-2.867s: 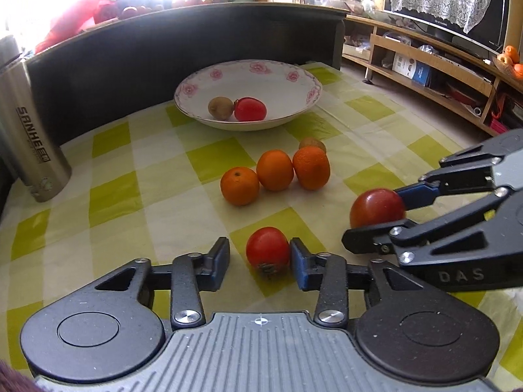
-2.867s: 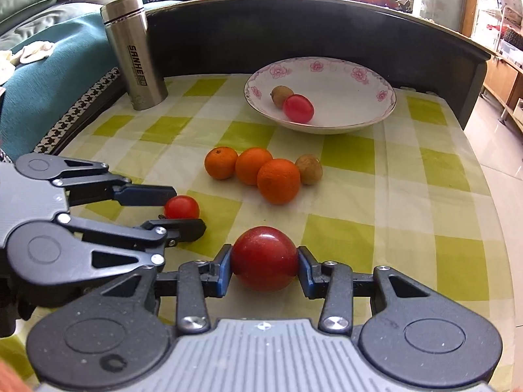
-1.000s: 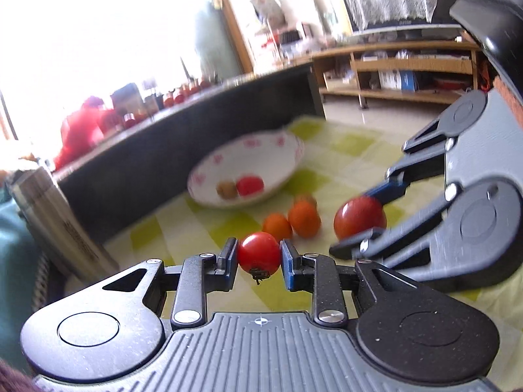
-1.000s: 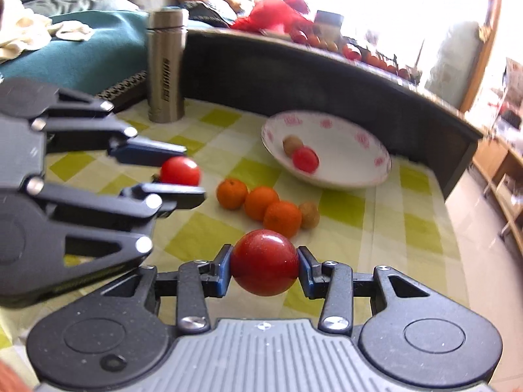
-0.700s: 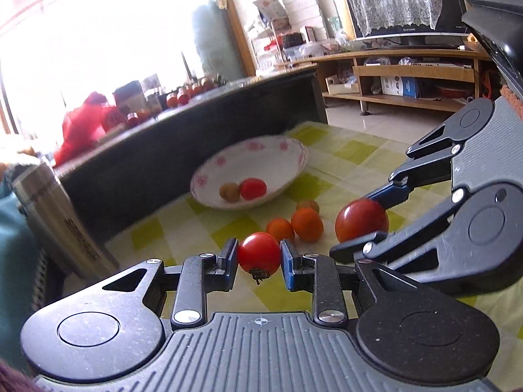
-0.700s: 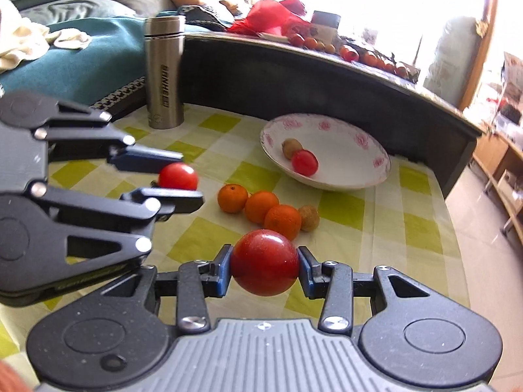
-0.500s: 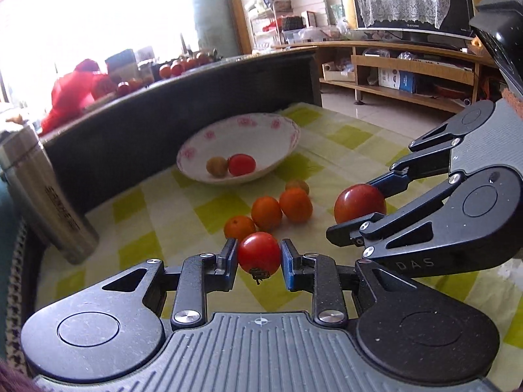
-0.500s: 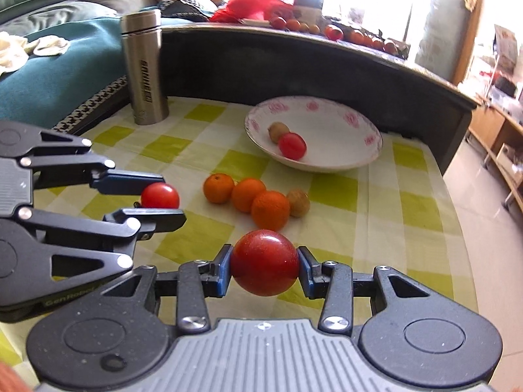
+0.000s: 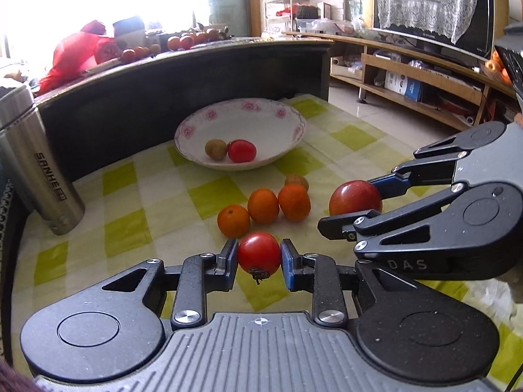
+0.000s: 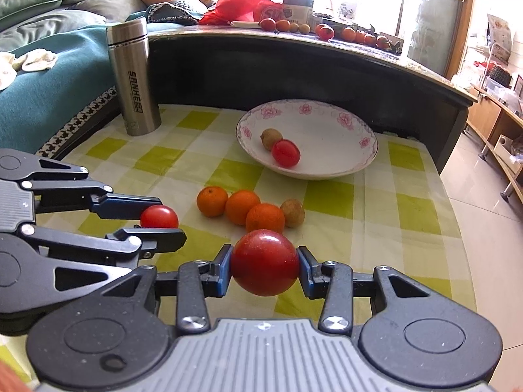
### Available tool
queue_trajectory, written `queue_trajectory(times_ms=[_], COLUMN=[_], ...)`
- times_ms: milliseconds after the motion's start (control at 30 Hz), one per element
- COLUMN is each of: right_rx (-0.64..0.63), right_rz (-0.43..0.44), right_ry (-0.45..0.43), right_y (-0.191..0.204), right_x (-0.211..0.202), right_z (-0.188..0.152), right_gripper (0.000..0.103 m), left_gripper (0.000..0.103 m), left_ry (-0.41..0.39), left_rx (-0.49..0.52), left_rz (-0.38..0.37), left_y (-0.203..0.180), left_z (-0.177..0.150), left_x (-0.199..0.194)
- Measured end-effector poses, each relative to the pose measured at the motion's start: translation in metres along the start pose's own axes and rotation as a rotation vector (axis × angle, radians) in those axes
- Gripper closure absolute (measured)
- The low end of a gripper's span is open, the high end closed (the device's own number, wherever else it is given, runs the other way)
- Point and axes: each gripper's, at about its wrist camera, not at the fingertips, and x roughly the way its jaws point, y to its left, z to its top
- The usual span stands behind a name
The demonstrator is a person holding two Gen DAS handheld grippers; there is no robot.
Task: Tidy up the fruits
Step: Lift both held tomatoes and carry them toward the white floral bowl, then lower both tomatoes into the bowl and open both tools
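- Left tool [image 9: 259, 254]: jaws narrow, clamped on a small tomato [image 9: 259, 252], pads on its two sides, stem end pointing down. It is clear of the surface [image 9: 124, 228].
- Right tool [image 10: 264, 263]: jaws set wider, holding a big tomato [image 10: 264, 262] across its middle, also lifted. It sits to the right of the left tool and slightly ahead.
- Bowl [image 10: 353, 163]: ahead of both tools, near the far edge of the surface. It already holds a red tomato [image 10: 286, 153] touching a kiwi [image 10: 270, 138].
- Between tools and bowl: three oranges [image 10: 242, 205] in a touching row, with a second kiwi [image 10: 292, 212] at the right end.
- Flask [image 10: 134, 78]: upright, far left of the left tool, well apart from the fruit.
- Handling, judged: tomatoes are light, smooth-skinned and soft. Too much squeeze would bruise or split them; too little lets them slip. Both holds look centred, pads on opposite flanks, which seems right.
- Oranges: firmer, with a rougher peel that should grip better. Take each across the middle, end one first, since they touch.
- Kiwi: small, fuzzy, fairly firm, so a narrow hold should do.
- Next, judged: carry both tomatoes over the oranges and release low in the bowl, so they do not roll or knock the fruit there.
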Motion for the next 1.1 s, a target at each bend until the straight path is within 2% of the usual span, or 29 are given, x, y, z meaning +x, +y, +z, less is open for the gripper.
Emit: queue_trajectory(times_ms=[233, 500, 1100], right_rx=[0.027, 0.049, 0.107], right_rz=[-0.015, -0.036, -0.074], right_ry=[-0.001, -0.012, -0.02], right_y=[-0.006, -0.015, -0.059], right_x=[0.004, 0.011, 0.056], right_z=[0.016, 0.034, 0.074], right_gripper=[0.057, 0.057, 0.057], left_gripper=[0.068, 0.068, 0.069], left_ry=[0.009, 0.024, 0.025], left_rx=[-0.052, -0.059, -0.001], left_rz=[0.011, 0.028, 0.071], left_y=[0.007, 0.011, 0.015], left_z=[0.015, 0.033, 0.082], left_x=[0.002, 0.014, 0.063])
